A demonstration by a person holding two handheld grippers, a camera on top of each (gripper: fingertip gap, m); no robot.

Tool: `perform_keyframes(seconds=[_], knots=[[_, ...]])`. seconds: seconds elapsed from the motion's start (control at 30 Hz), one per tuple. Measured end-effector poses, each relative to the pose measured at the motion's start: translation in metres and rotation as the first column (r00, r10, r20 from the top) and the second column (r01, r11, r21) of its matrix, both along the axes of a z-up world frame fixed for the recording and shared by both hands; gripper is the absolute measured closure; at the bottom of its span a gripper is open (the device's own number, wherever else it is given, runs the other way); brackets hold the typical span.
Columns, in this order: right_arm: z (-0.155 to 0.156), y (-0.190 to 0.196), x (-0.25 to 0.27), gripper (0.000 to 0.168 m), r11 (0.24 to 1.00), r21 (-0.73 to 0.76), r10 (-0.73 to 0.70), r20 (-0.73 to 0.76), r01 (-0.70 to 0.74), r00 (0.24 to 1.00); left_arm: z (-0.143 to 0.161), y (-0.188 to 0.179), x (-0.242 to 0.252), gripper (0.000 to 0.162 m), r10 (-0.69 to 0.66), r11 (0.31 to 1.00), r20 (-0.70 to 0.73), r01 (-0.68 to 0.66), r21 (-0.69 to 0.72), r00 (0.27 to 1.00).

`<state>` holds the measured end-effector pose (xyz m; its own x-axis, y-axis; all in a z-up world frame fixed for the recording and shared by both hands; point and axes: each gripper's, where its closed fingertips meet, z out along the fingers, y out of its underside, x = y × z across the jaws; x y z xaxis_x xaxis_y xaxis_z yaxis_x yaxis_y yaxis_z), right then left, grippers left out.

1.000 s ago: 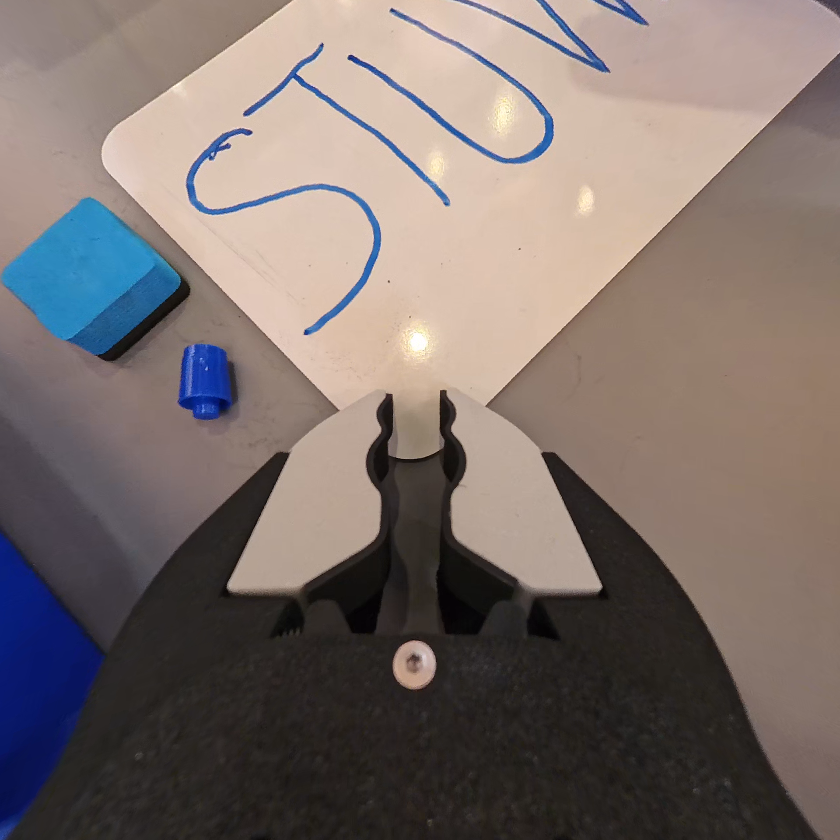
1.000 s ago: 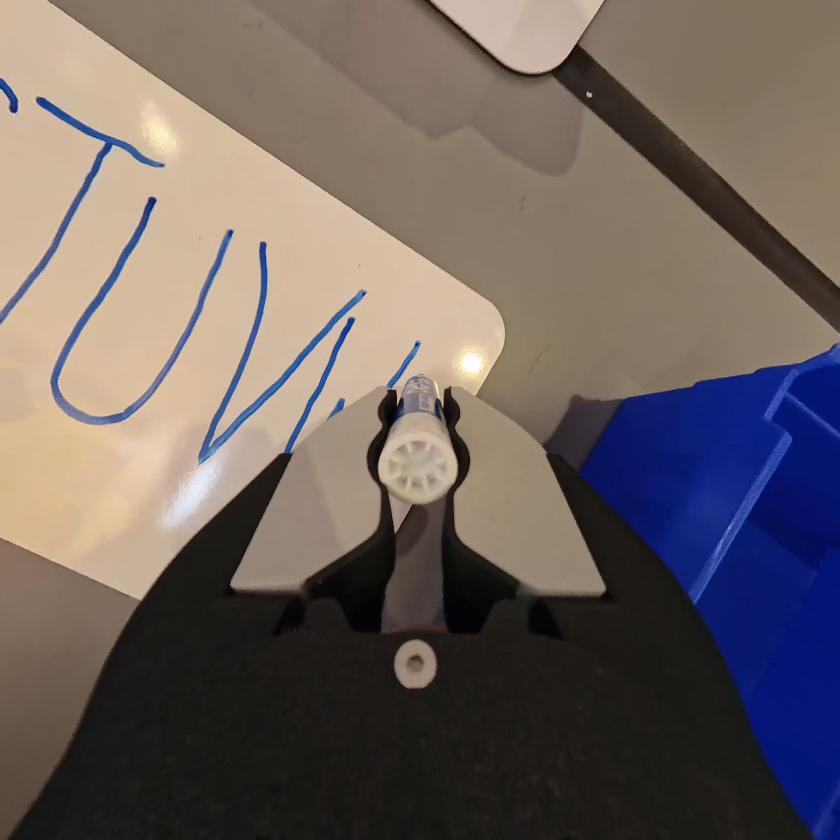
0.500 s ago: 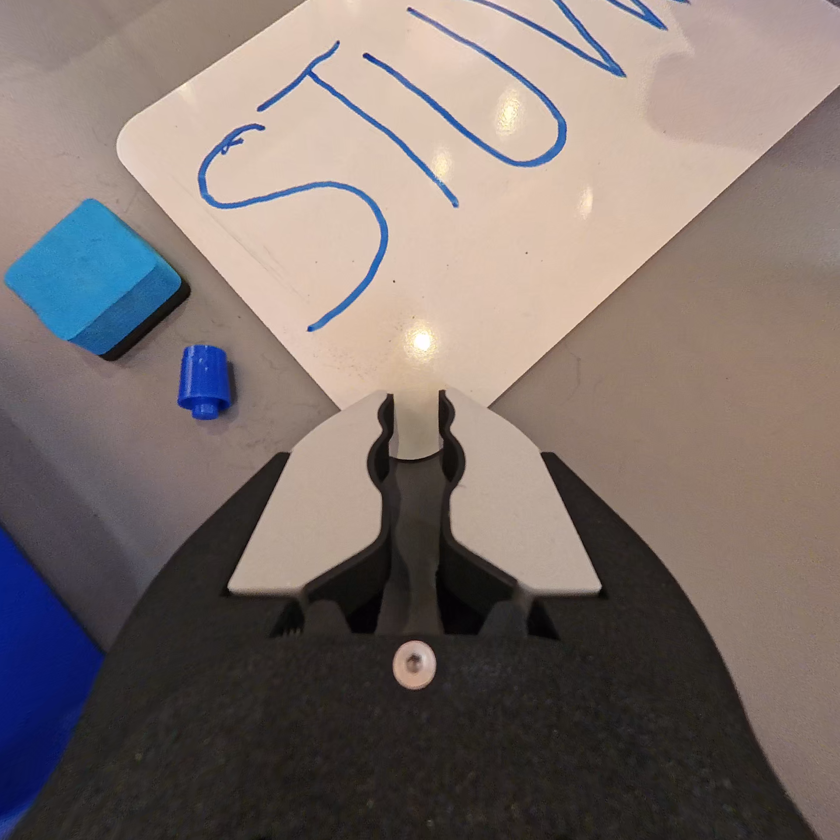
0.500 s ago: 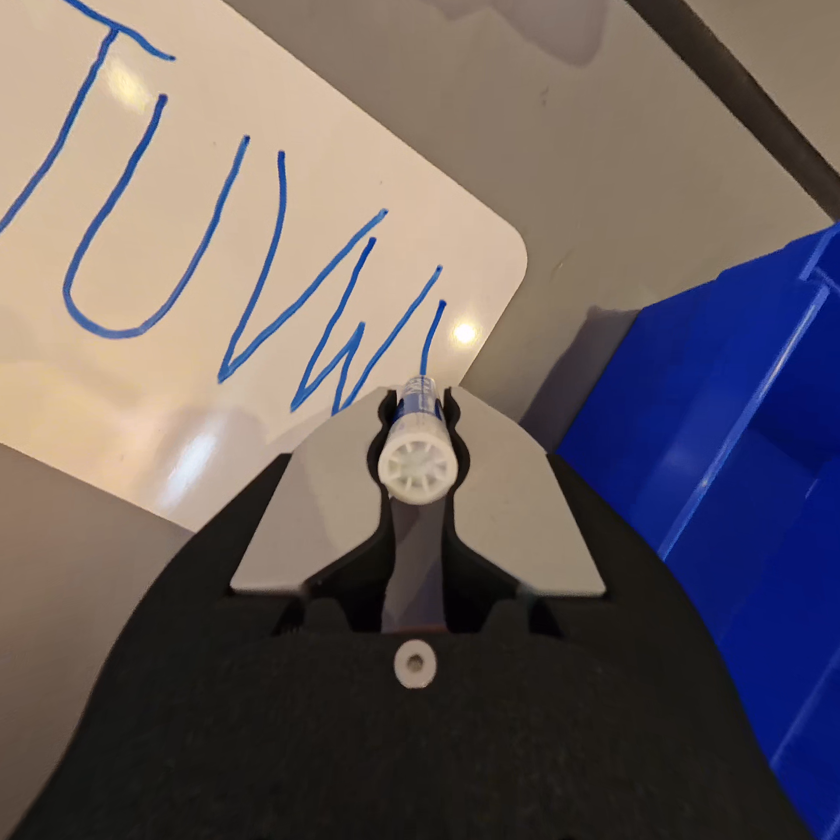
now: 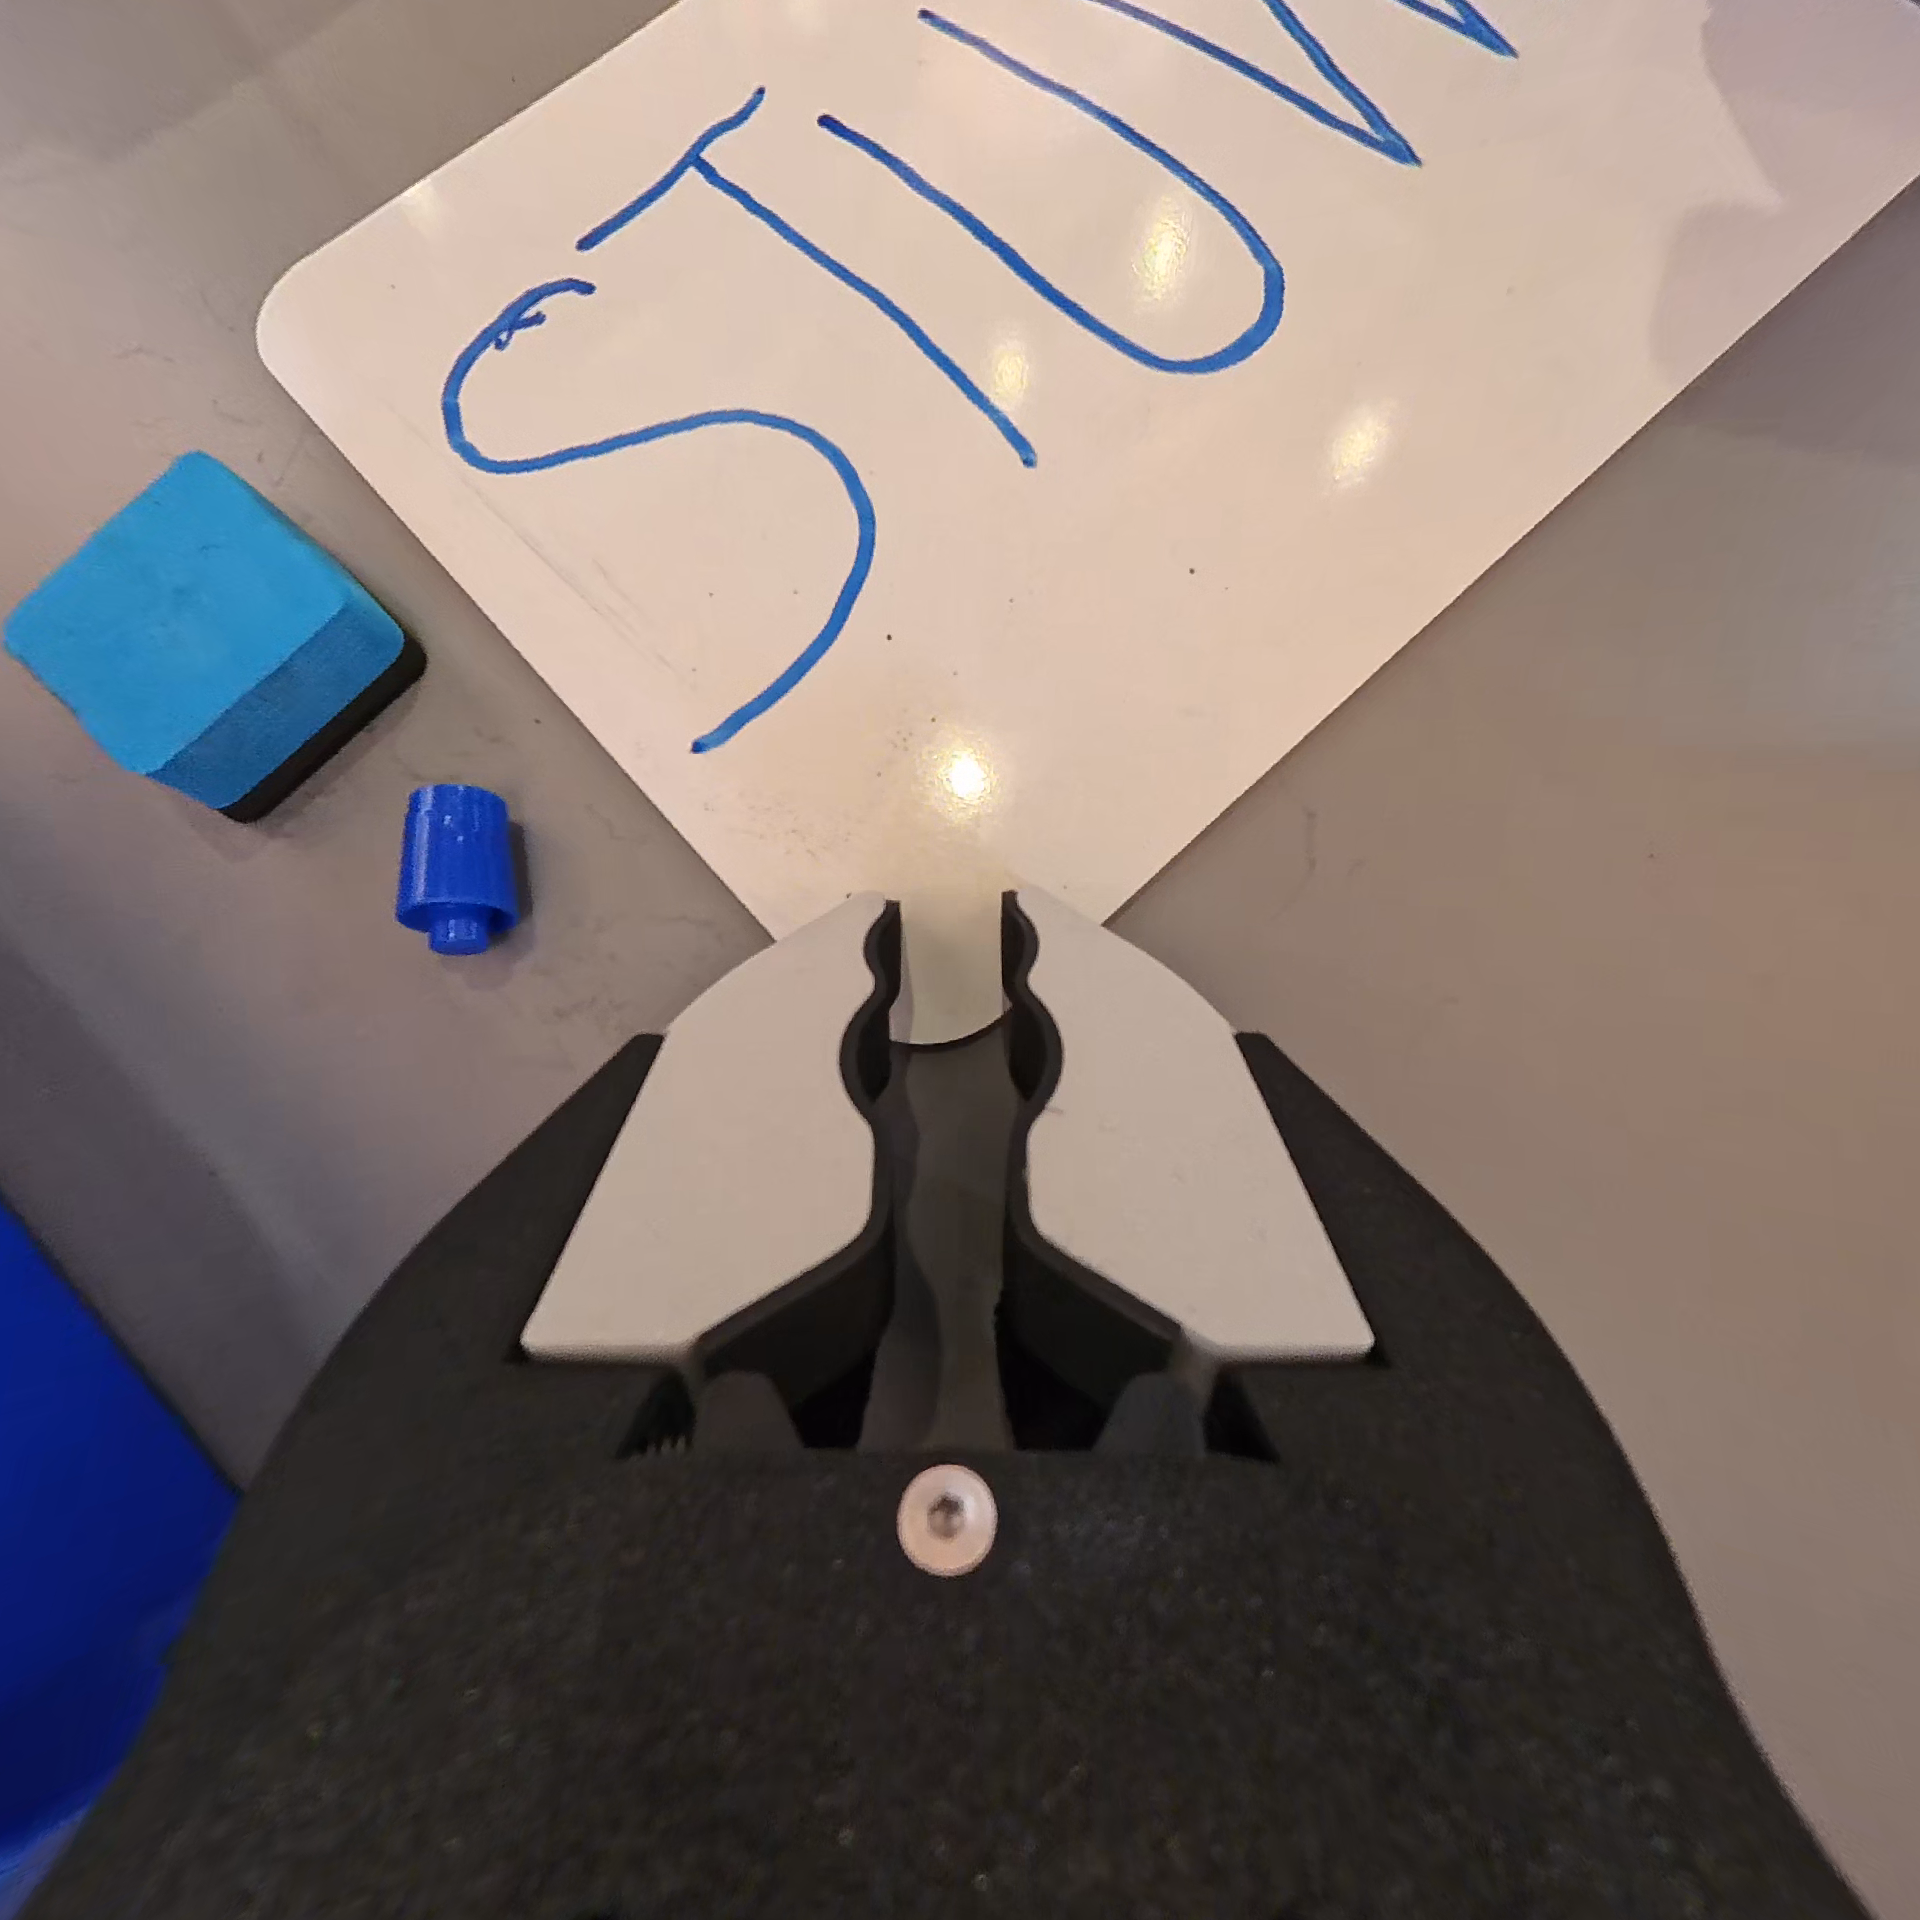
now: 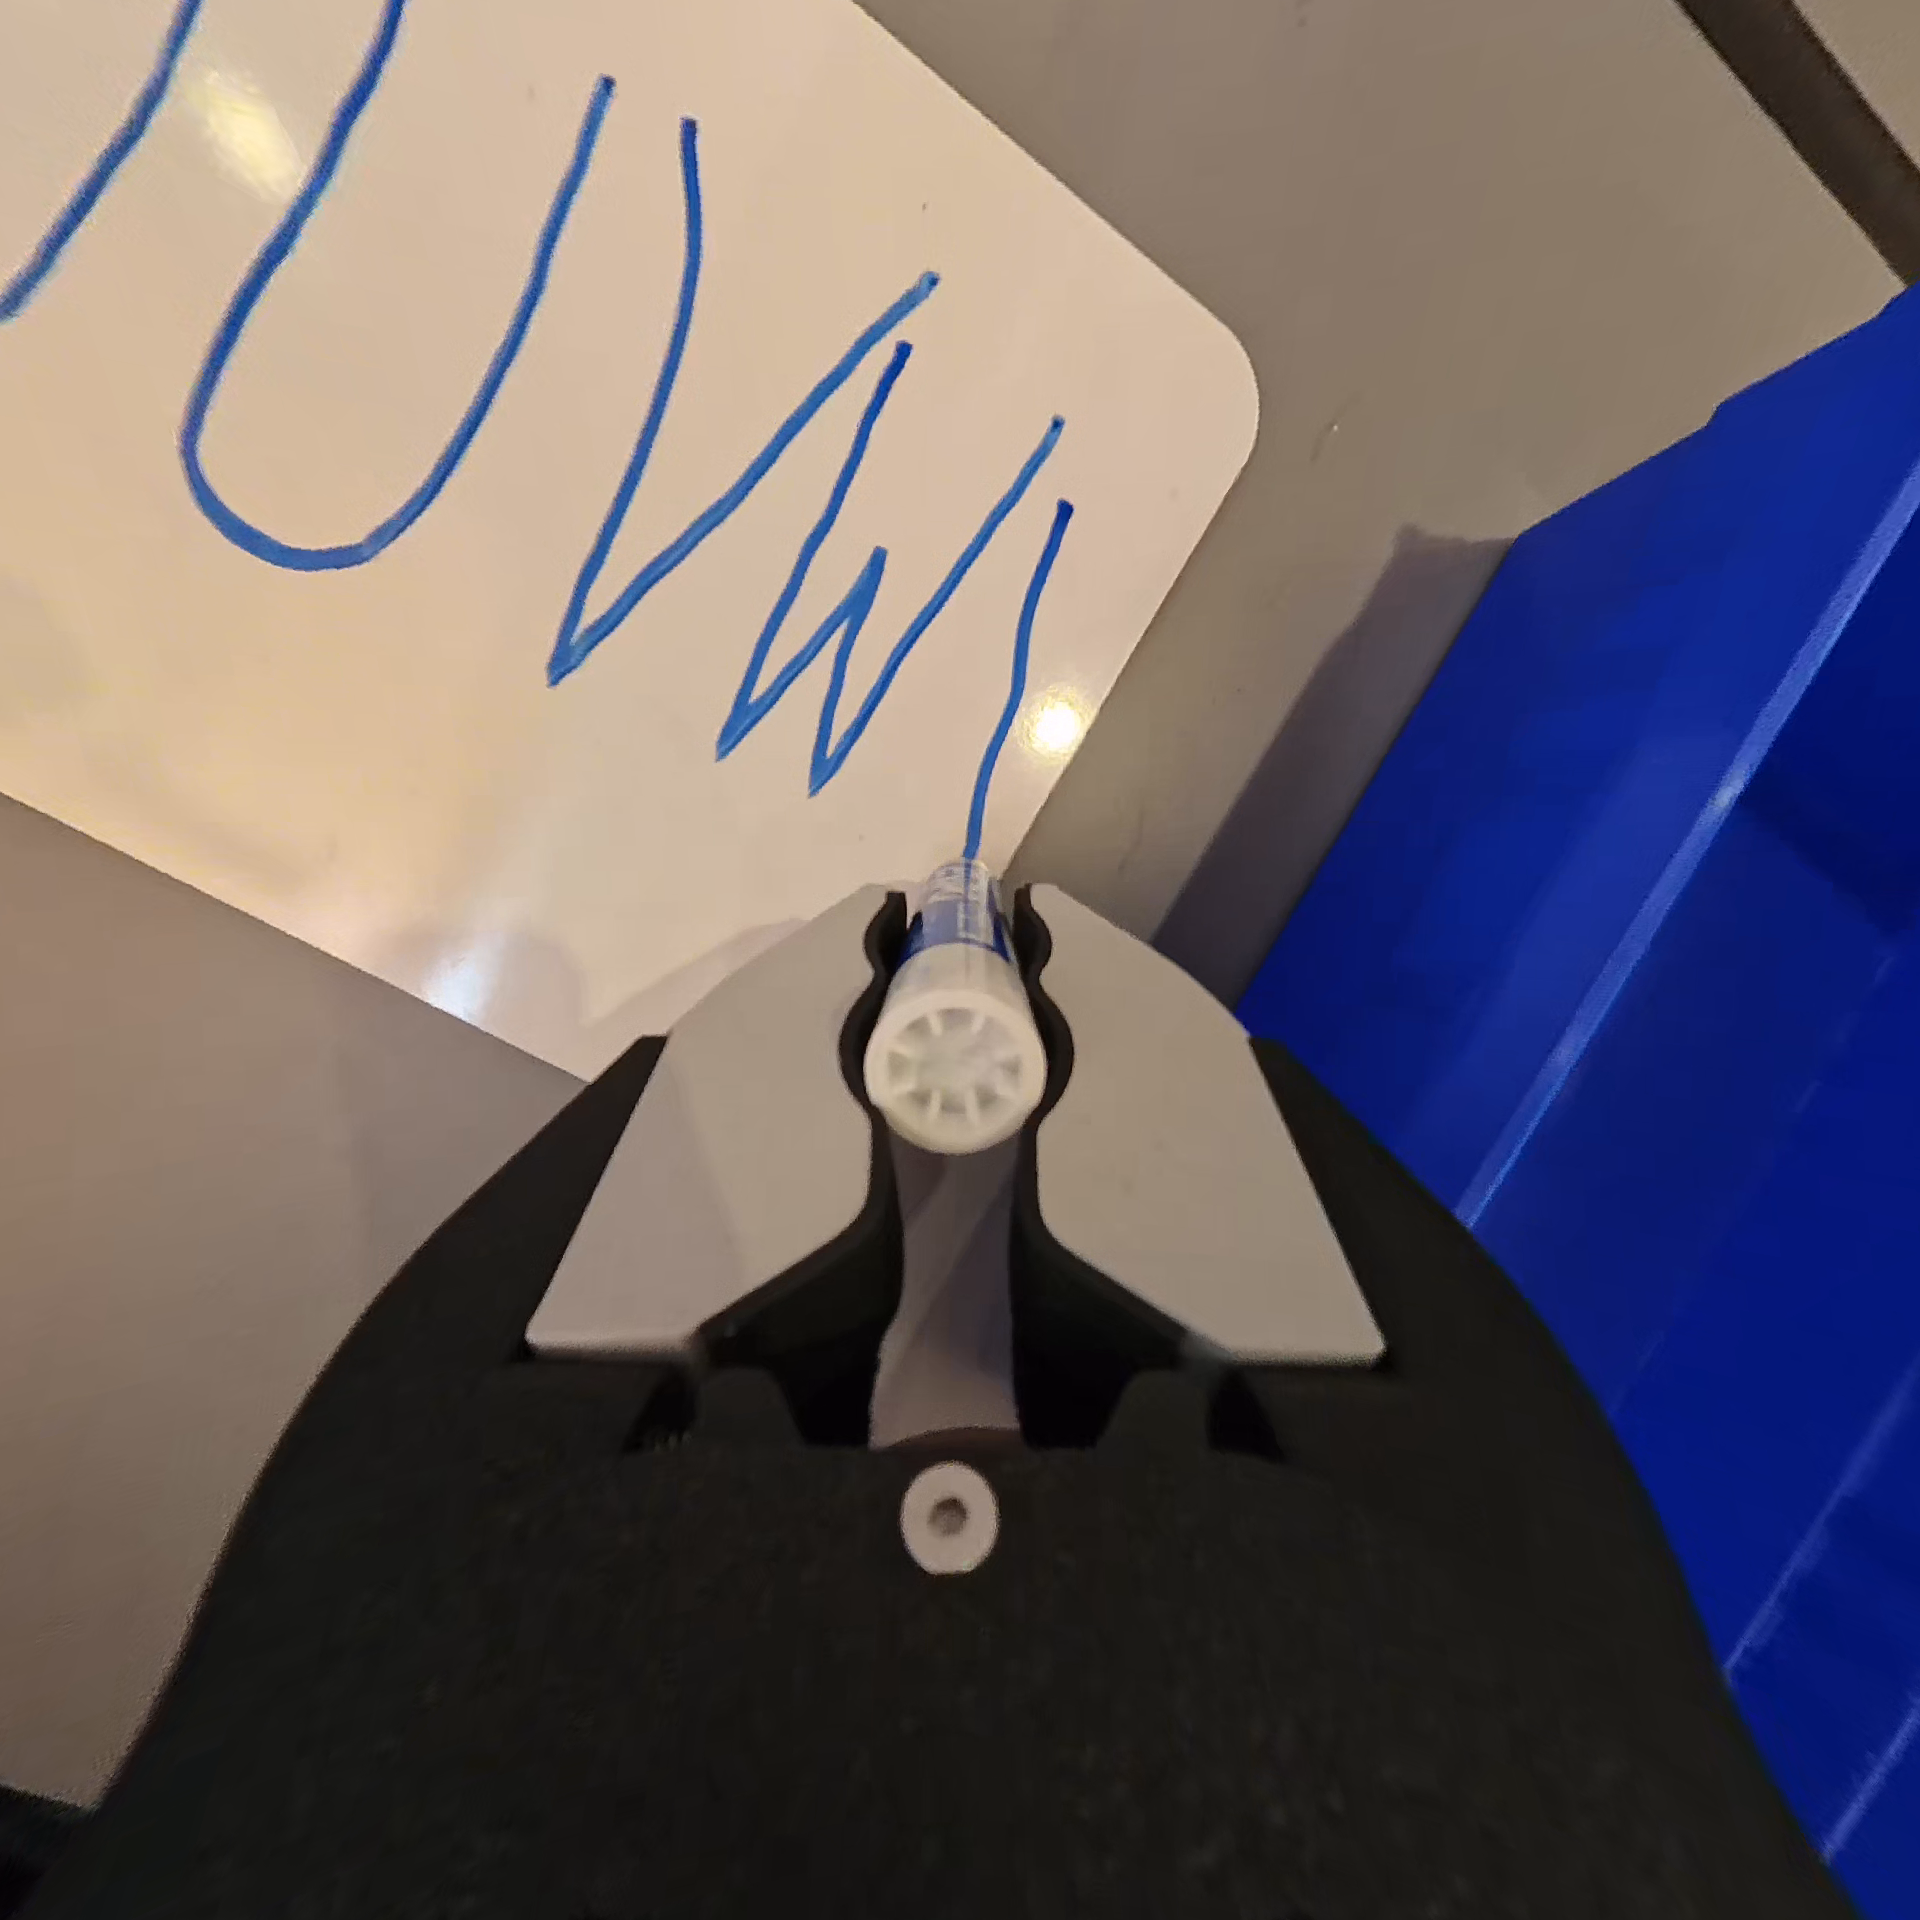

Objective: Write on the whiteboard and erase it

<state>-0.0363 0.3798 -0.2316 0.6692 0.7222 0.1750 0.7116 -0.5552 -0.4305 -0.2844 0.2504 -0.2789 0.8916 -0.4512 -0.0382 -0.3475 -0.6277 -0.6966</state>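
We hold the marker [image 6: 954, 1023] in our right gripper [image 6: 956, 904], fingers closed on its barrel, its long axis running straight forward and down from the fingers, so the tip meets the whiteboard [image 6: 436, 748] just beyond them, close to the board's right edge. A blue stroke runs from the tip toward the far side. Little bare board lies to the right, and the blue bin [image 6: 1662, 935] stands just beside that edge.

Our left gripper [image 5: 948, 914] has its fingers nearly together around the whiteboard's near corner, seemingly steadying it. The blue eraser [image 5: 197, 623] and marker cap [image 5: 457, 868] lie on the grey surface [image 5: 1558, 935] to its left, nearer this gripper.

The board bears blue handwritten letters, and the barrel a small printed label; we leave both unread.
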Motion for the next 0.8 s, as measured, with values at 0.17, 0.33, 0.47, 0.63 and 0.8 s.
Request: perform_keyframes(seconds=[0.17, 0.33, 0.47, 0.63, 0.8], knots=[[0.023, 0.007, -0.014, 0.148, 0.996, 0.091, 0.018, -0.109, -0.008, 0.994, 0.000, -0.001, 0.000, 0.144, 0.000, 1.000, -0.004, 0.000, -0.002, 1.000], [0.011, -0.006, -0.027, 0.148, 0.998, 0.034, 0.050, -0.093, -0.047, 0.994, 0.000, -0.001, 0.002, 0.144, -0.003, 1.000, -0.002, 0.003, -0.003, 1.000], [0.007, -0.012, -0.029, 0.148, 0.998, 0.023, 0.054, -0.080, -0.053, 0.995, 0.000, 0.000, 0.002, 0.144, -0.008, 1.000, 0.002, 0.008, -0.002, 1.000], [0.001, -0.012, -0.027, 0.148, 0.999, 0.023, 0.048, -0.070, -0.046, 0.996, 0.000, 0.000, 0.002, 0.144, -0.011, 1.000, 0.001, 0.011, -0.001, 1.000], [-0.001, -0.007, -0.027, 0.148, 0.999, 0.025, 0.037, -0.096, -0.035, 0.995, 0.000, -0.001, 0.002, 0.144, -0.010, 1.000, 0.001, 0.010, -0.002, 1.000]])
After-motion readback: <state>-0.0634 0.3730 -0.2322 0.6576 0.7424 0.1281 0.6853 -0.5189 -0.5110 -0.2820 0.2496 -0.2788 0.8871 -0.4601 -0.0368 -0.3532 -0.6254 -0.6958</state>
